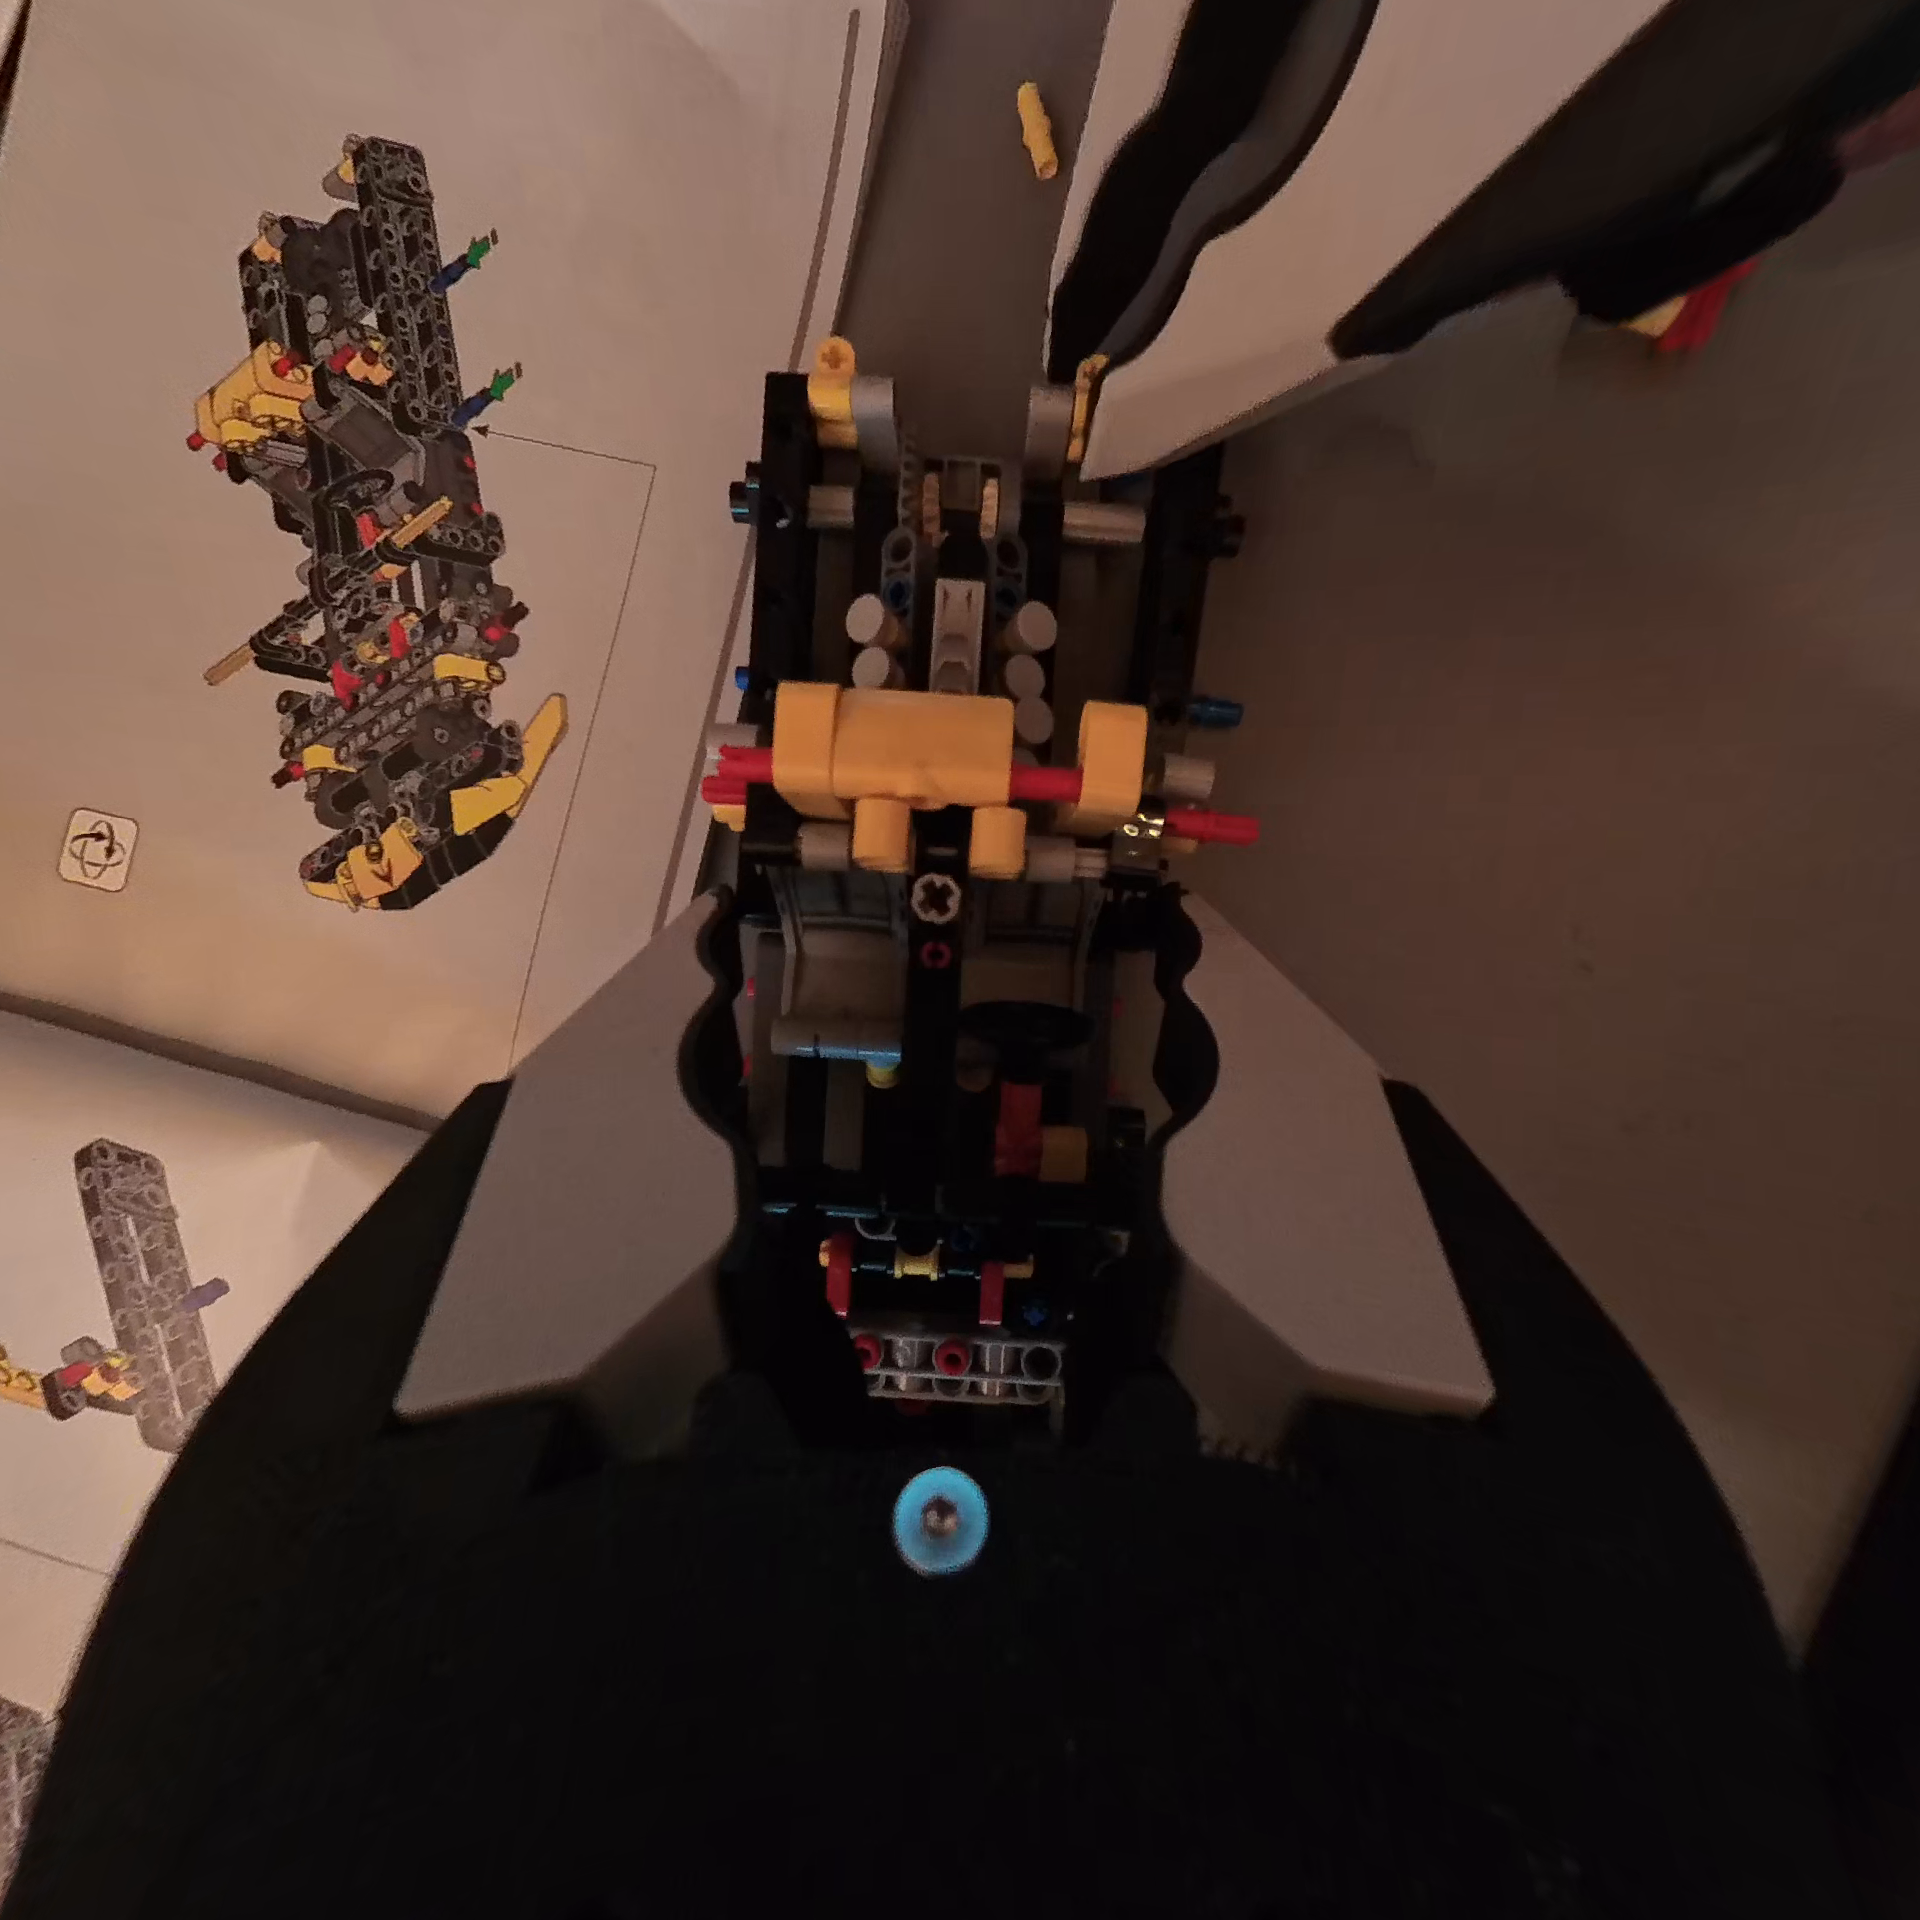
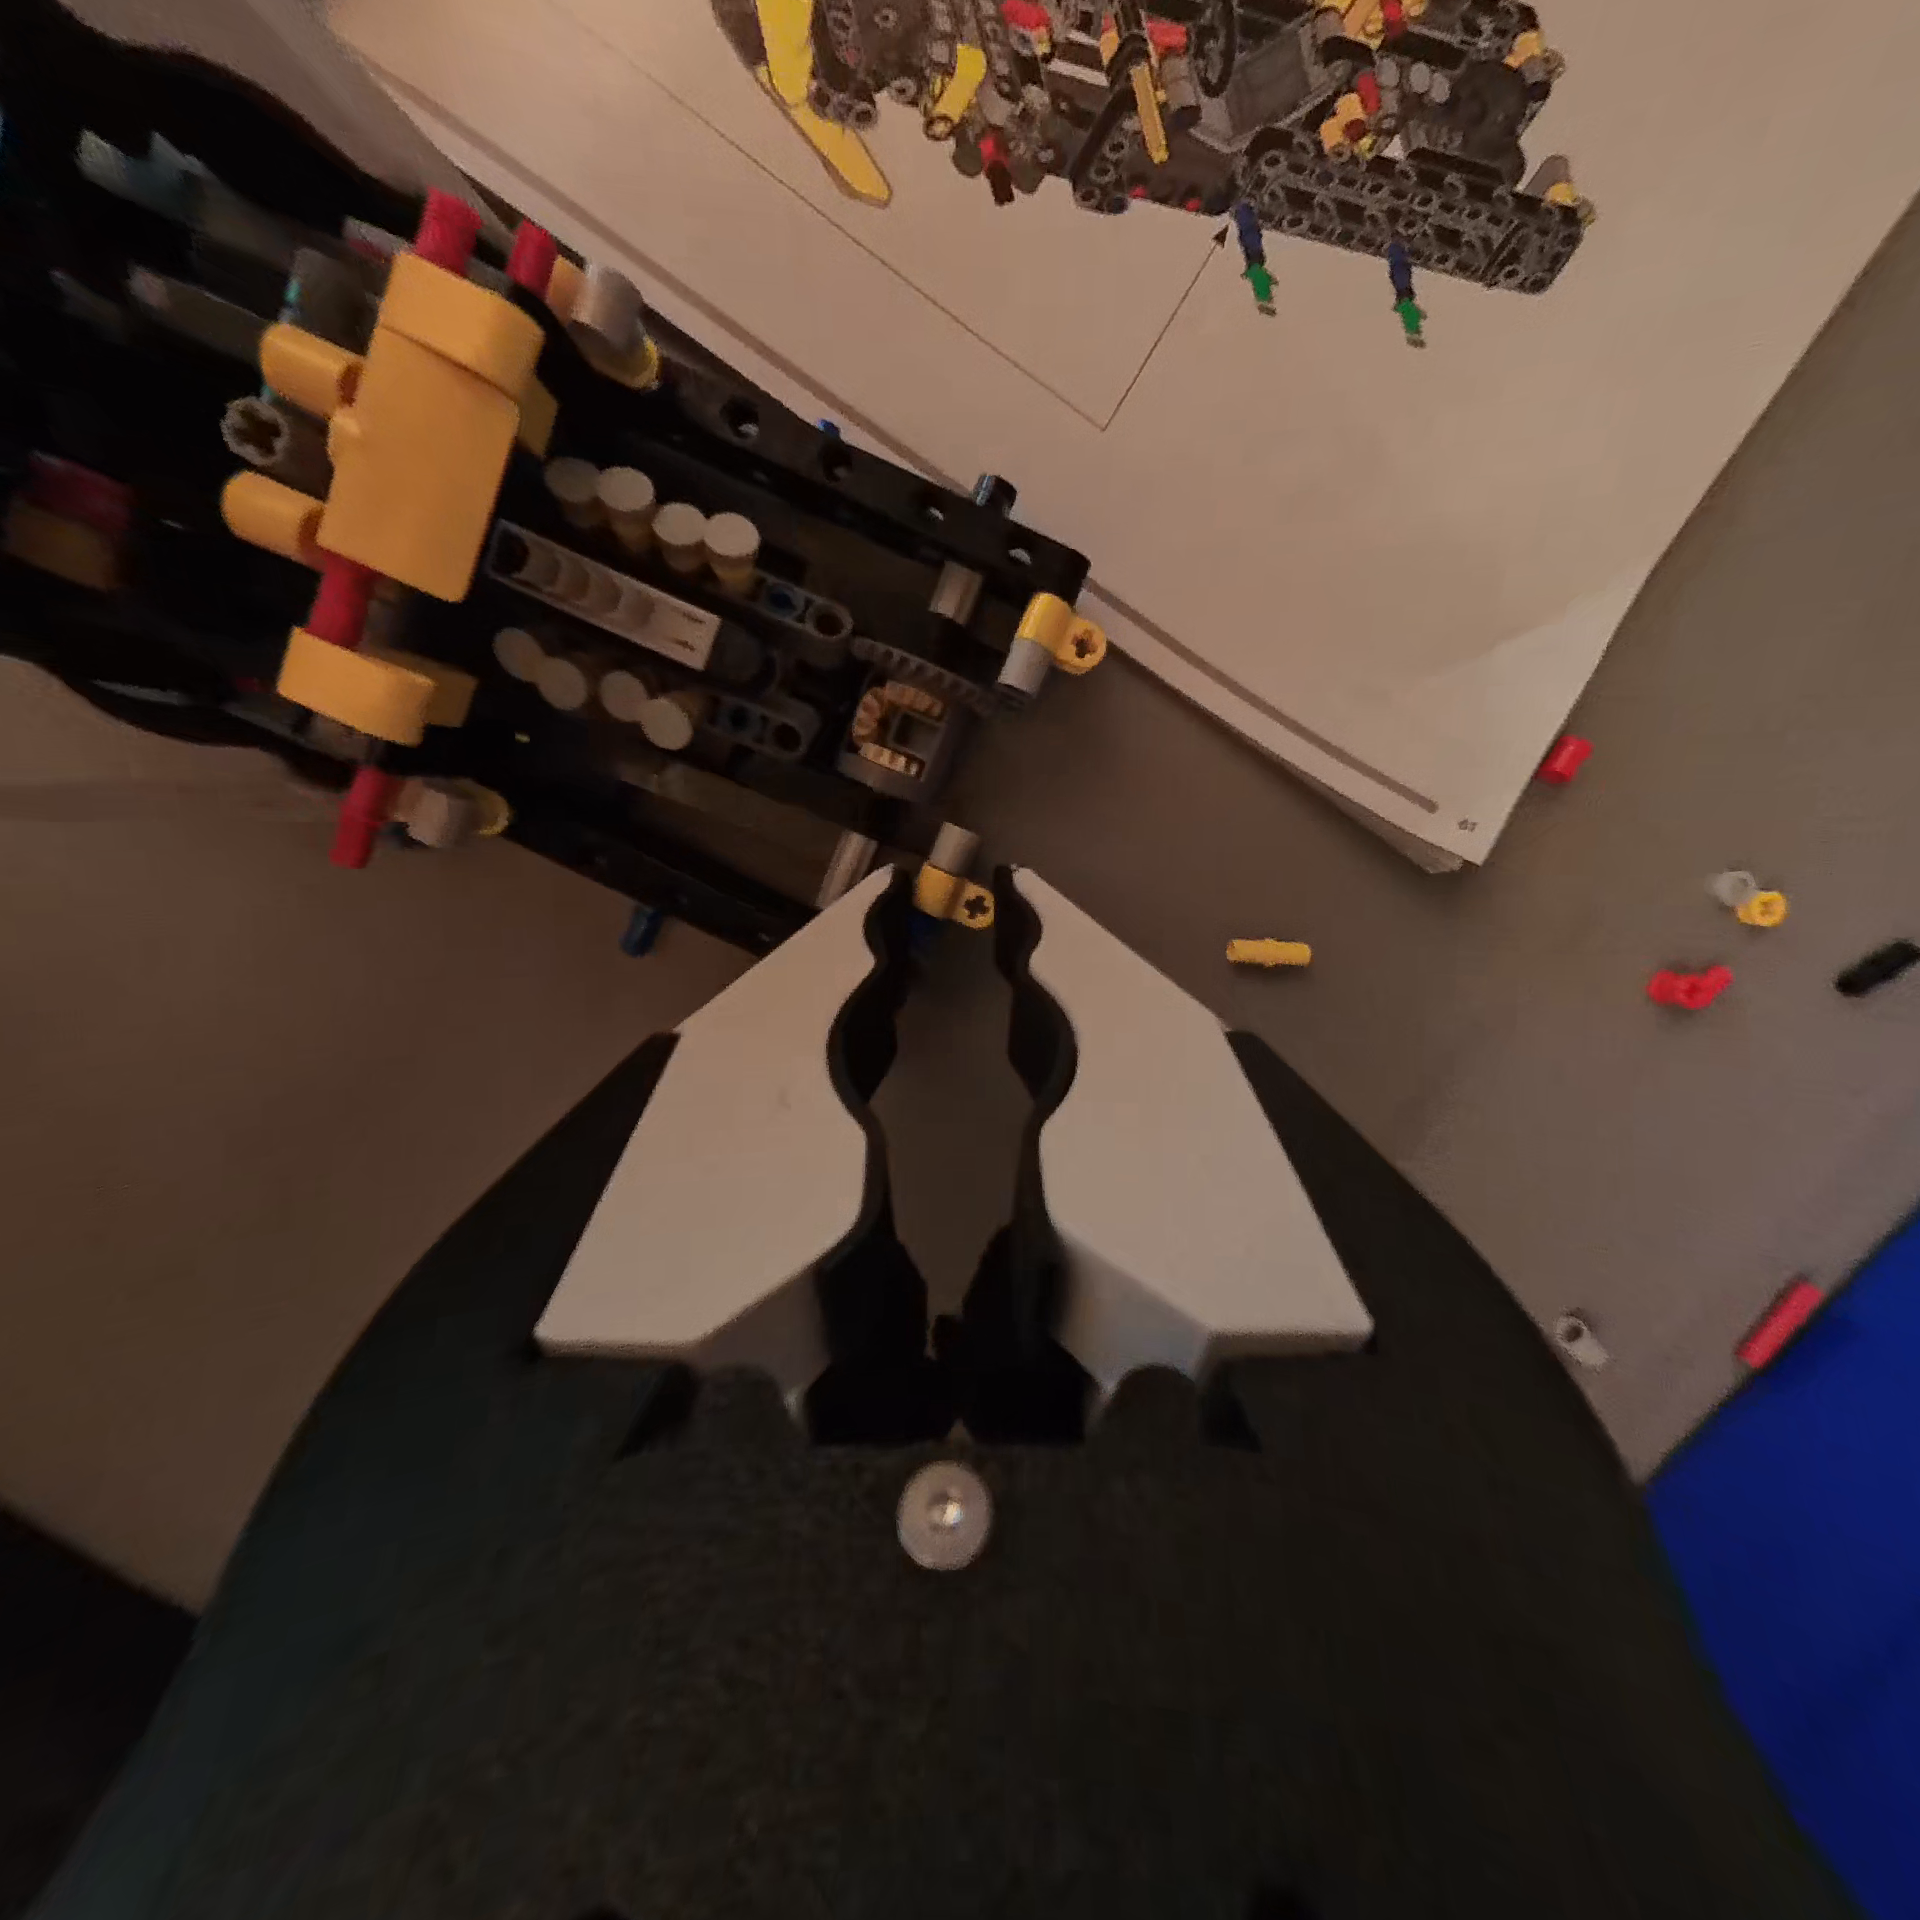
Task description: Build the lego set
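The lego model (image 1: 940, 748) is a long black chassis with yellow blocks, red axles and grey pins. My left gripper (image 1: 951, 914) is shut on its near half and holds it lengthwise. In the right wrist view the model (image 2: 582, 582) reaches in from the left. My right gripper (image 2: 948, 883) is closed around a small yellow connector (image 2: 951, 894) at the model's far corner. In the left wrist view the right gripper (image 1: 1075, 374) comes in from the top right, onto that corner.
The open instruction booklet (image 1: 312, 582) lies left of the model and shows in the right wrist view (image 2: 1299, 499) too. Loose pieces lie on the grey table: a yellow pin (image 2: 1268, 953), red parts (image 2: 1688, 985) and a black pin (image 2: 1875, 966). A blue surface (image 2: 1818, 1558) is at the right. Some 10 centimeters of space lies between my two pairs of fingers. From my right tips it is roughly 6 centimeters to the yellow pin (image 2: 1268, 953); from my left, 15 centimeters. The left camera catches it too, in the left wrist view (image 1: 1037, 132).
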### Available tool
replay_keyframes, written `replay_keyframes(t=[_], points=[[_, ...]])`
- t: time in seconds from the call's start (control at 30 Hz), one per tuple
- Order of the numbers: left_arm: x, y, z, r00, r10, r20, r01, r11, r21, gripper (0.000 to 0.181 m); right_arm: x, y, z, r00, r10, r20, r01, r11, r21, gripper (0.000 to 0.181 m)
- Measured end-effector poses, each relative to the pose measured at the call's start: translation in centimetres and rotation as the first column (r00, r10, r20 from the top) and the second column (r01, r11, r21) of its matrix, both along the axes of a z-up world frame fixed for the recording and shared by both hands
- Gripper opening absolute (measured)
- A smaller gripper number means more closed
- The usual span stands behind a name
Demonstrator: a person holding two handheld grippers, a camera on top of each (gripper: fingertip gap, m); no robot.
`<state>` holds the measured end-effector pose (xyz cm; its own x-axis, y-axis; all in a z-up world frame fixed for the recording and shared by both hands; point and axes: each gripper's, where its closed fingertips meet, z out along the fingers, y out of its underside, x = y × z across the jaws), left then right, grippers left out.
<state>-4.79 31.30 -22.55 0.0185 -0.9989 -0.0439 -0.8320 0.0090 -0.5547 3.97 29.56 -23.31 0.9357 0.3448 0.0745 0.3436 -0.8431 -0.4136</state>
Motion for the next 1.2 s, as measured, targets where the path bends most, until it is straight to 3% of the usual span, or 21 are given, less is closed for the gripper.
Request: replay_keyframes(t=[0.23, 0.37, 0.47, 0.57, 0.6, 0.63, 0.67, 0.73, 0.8, 0.87, 0.97, 1.07, 1.2], points=[[0.0, 0.0, 0.0, 1.0, 0.001, 0.002, -0.001, 1.0, -0.001, 0.081, 0.0, 0.2, 0.0, 0.999, 0.019, 0.031, -0.019, 1.0, 0.023, 0.015], [0.0, 0.0, 0.0, 1.0, 0.001, 0.003, -0.001, 1.0, -0.002, 0.081, 0.2, 0.3, 3.0, 0.986, 0.165, 0.007, -0.164, 0.974, 0.157, 0.02], [0.0, 0.0, 0.0, 1.0, 0.002, 0.002, -0.002, 1.0, -0.002, 0.081, 0.6, 1.3, 6.7, 0.948, 0.317, 0.035, -0.305, 0.866, 0.397, 0.021], [0.0, 0.0, 0.0, 1.0, 0.005, 0.001, -0.005, 1.0, -0.002, 0.081, -0.3, 2.5, 9.4, 0.864, 0.499, 0.061, -0.401, 0.61, 0.683, 0.029], [0.0, 0.0, 0.0, 1.0, 0.007, 0.003, -0.007, 1.0, -0.002, 0.081, -0.5, 2.2, 9.0, 0.832, 0.55, 0.079, -0.455, 0.594, 0.663, 0.023], [0.0, 0.0, 0.0, 1.0, 0.008, 0.004, -0.008, 1.0, -0.003, 0.081, -0.2, 2.1, 8.6, 0.823, 0.562, 0.087, -0.484, 0.613, 0.624, 0.006], [0.0, 0.0, 0.0, 1.0, 0.01, 0.003, -0.01, 1.0, -0.003, 0.081, 0.1, 2.2, 8.5, 0.832, 0.549, 0.082, -0.485, 0.646, 0.589, 0.0], [0.1, -0.1, 0.0, 1.0, 0.013, 0.005, -0.013, 1.0, -0.002, 0.081, -2.0, -0.7, 7.9, 0.736, 0.673, -0.081, -0.584, 0.69, 0.428, 0.015], [0.1, -0.1, 0.0, 1.0, 0.019, 0.011, -0.019, 1.0, -0.005, 0.081, -3.0, -3.2, 6.9, 0.653, 0.72, -0.234, -0.679, 0.694, 0.241, 0.049], [0.1, -0.1, 0.1, 1.0, 0.021, 0.012, -0.021, 1.0, -0.005, 0.081, -1.4, -3.0, 4.6, 0.638, 0.762, -0.108, -0.756, 0.647, 0.099, 0.058], [0.1, -0.1, 0.1, 1.0, 0.022, 0.013, -0.022, 1.0, -0.006, 0.081, -0.8, -1.5, 2.8, 0.542, 0.837, 0.074, -0.84, 0.538, 0.076, 0.05], [0.1, -0.1, 0.1, 1.0, 0.023, 0.013, -0.023, 1.0, -0.007, 0.081, -1.0, -1.1, 1.4, 0.489, 0.869, 0.075, -0.872, 0.488, 0.03, 0.051], [0.1, -0.1, 0.1, 1.0, 0.022, 0.013, -0.022, 1.0, -0.008, 0.08, -0.6, -0.5, -0.1, 0.466, 0.88, 0.091, -0.882, 0.47, -0.032, 0.046]])
